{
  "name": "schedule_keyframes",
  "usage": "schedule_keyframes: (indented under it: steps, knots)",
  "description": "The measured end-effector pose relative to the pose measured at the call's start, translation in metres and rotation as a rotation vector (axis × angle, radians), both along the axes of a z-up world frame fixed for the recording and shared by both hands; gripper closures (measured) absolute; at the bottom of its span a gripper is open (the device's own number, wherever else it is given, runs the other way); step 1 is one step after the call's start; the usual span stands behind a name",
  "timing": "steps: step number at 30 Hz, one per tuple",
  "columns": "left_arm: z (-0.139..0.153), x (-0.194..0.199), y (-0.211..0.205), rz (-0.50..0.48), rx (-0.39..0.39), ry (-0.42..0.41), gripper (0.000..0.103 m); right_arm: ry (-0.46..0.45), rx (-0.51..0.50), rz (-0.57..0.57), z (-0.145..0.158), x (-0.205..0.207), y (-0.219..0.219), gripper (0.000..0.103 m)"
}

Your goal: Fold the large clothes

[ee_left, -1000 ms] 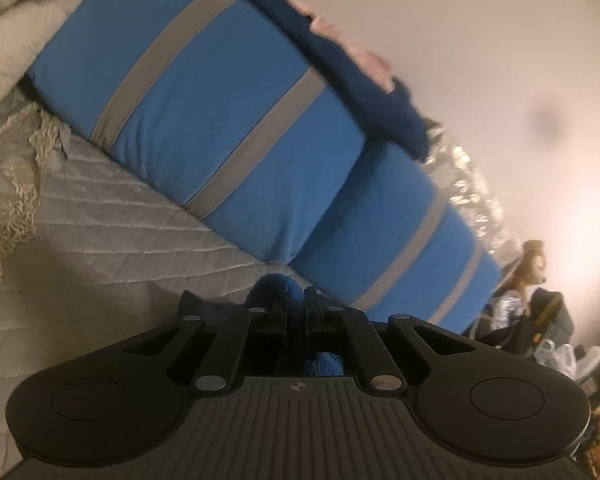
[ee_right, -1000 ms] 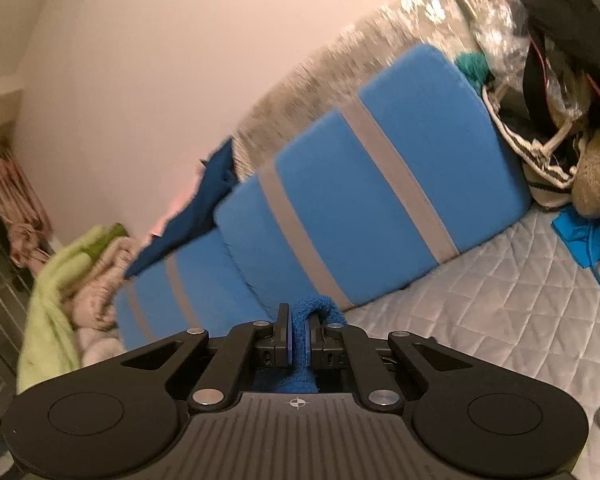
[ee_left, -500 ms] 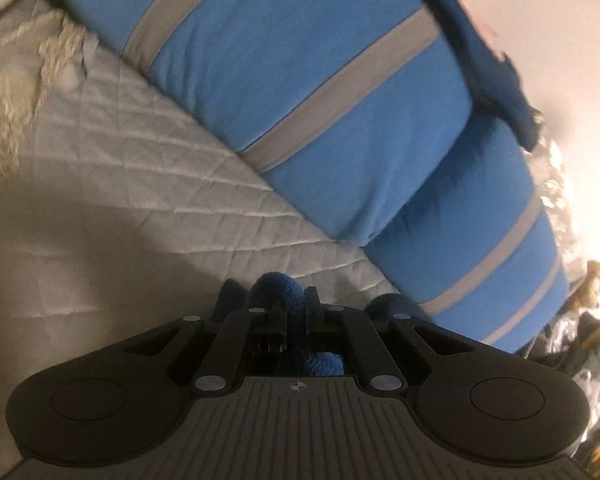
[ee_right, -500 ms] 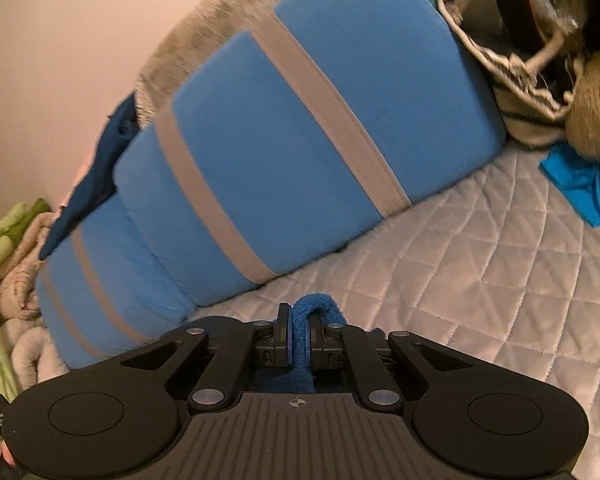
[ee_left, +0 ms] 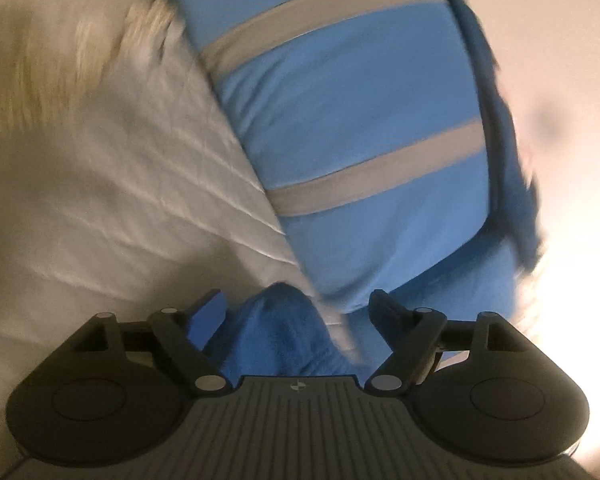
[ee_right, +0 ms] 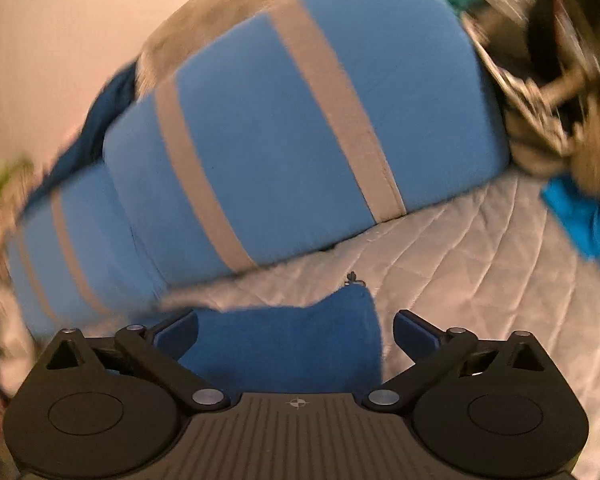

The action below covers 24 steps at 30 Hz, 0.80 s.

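A dark blue fleecy garment (ee_left: 276, 332) lies bunched on the quilted bed between the fingers of my left gripper (ee_left: 298, 308). Its jaws are opening and the pads stand clear of the cloth. In the right wrist view the same blue garment (ee_right: 284, 344) lies flatter, its edge running across under my right gripper (ee_right: 296, 330). Those jaws are opening wide too, with the cloth loose between them and neither pad pressing on it. Both views are blurred by motion.
Large blue cushions with grey stripes (ee_left: 352, 128) (ee_right: 300, 132) lean against the wall at the back of the pale quilted bedcover (ee_left: 100, 208) (ee_right: 480, 264). A cream fringed throw (ee_left: 60, 52) lies left. Bags and clutter (ee_right: 560, 60) pile up at the right, with a turquoise cloth (ee_right: 580, 216) below.
Both grippers were shut on the blue garment and have let it go, jaws now spread. Both have sunk toward the bed, and the cloth has dropped onto the quilt.
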<state>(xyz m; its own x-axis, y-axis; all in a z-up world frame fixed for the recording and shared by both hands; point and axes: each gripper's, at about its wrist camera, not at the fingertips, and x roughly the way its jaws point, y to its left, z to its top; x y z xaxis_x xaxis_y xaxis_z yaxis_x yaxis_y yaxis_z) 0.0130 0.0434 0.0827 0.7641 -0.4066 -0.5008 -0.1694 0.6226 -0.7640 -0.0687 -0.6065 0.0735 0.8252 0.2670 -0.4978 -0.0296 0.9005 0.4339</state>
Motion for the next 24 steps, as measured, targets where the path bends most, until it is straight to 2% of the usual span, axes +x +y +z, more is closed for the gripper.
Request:
schedule_keyframes:
  steps: [2,5,10,12,14,16,17,18,19,20,21,24]
  knots:
    - [0.02,-0.007,-0.022,-0.055,0.214,-0.029,0.023,0.009,-0.131,0.015,0.005,-0.004,0.019,0.0]
    - [0.039,-0.016,-0.064,-0.156,0.472,-0.098,0.023,0.01,-0.249,0.017,0.013,-0.005,0.043,0.0]
    - [0.038,-0.015,-0.131,-0.302,0.734,-0.168,0.023,-0.009,-0.418,0.015,0.023,0.005,0.082,0.0]
    - [0.024,-0.014,-0.15,-0.329,0.83,-0.197,0.023,0.028,-0.439,0.055,0.018,0.018,0.091,0.0]
    - [0.002,-0.012,-0.166,-0.37,0.921,-0.225,0.023,0.055,-0.413,0.09,0.005,0.027,0.097,0.0]
    - [-0.024,-0.006,-0.172,-0.439,0.959,-0.172,0.023,0.086,-0.382,0.089,-0.012,0.033,0.1,0.0]
    - [-0.041,-0.002,-0.173,-0.467,0.957,-0.122,0.021,0.115,-0.375,0.092,-0.026,0.037,0.101,0.0]
    - [-0.057,-0.002,-0.169,-0.468,0.936,-0.109,0.02,0.156,-0.382,0.101,-0.042,0.041,0.102,0.0]
    - [-0.063,-0.004,-0.163,-0.449,0.897,-0.135,0.019,0.186,-0.399,0.11,-0.059,0.044,0.103,0.0]
    - [-0.062,-0.006,-0.158,-0.437,0.867,-0.153,0.019,0.175,-0.402,0.109,-0.073,0.042,0.104,0.0]
    - [-0.062,-0.004,-0.158,-0.441,0.864,-0.147,0.018,0.124,-0.403,0.085,-0.078,0.037,0.104,0.0]
    - [-0.062,-0.006,-0.16,-0.444,0.884,-0.154,0.017,0.113,-0.46,0.082,-0.076,0.036,0.113,0.0]
